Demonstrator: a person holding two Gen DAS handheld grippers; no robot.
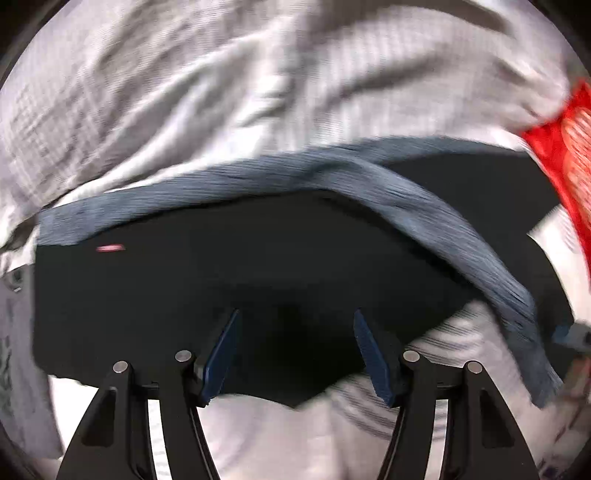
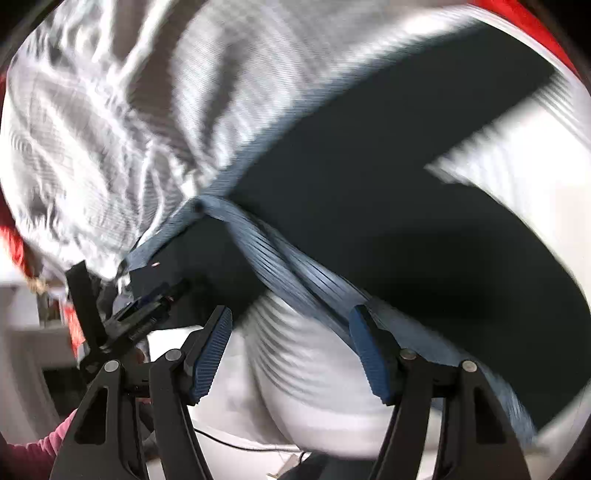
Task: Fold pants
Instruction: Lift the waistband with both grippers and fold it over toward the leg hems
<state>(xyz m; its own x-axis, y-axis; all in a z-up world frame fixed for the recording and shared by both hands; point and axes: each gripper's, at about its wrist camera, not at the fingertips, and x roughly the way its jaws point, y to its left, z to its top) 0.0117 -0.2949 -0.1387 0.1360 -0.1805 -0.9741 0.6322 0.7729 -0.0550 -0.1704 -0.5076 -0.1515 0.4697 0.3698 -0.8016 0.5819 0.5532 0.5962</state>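
Observation:
The black pants [image 1: 221, 273] with a grey-blue ribbed waistband [image 1: 424, 221] lie on a white-grey checked sheet [image 1: 184, 92]. In the left wrist view my left gripper [image 1: 295, 317] is open, its blue pads over the black fabric without holding it. In the right wrist view the pants [image 2: 406, 192] stretch diagonally and the waistband [image 2: 280, 254] runs down toward my right gripper [image 2: 291, 314], which is open; its right pad touches the band's edge. The left gripper [image 2: 147, 299] shows at the left, at the pants' corner. Both views are motion-blurred.
The checked sheet [image 2: 110, 110] is wrinkled around the pants. Red cloth [image 1: 565, 147] lies at the right edge of the left wrist view and at the top right [image 2: 517, 14] of the right wrist view. A pink sleeve [image 2: 33, 450] shows at the lower left.

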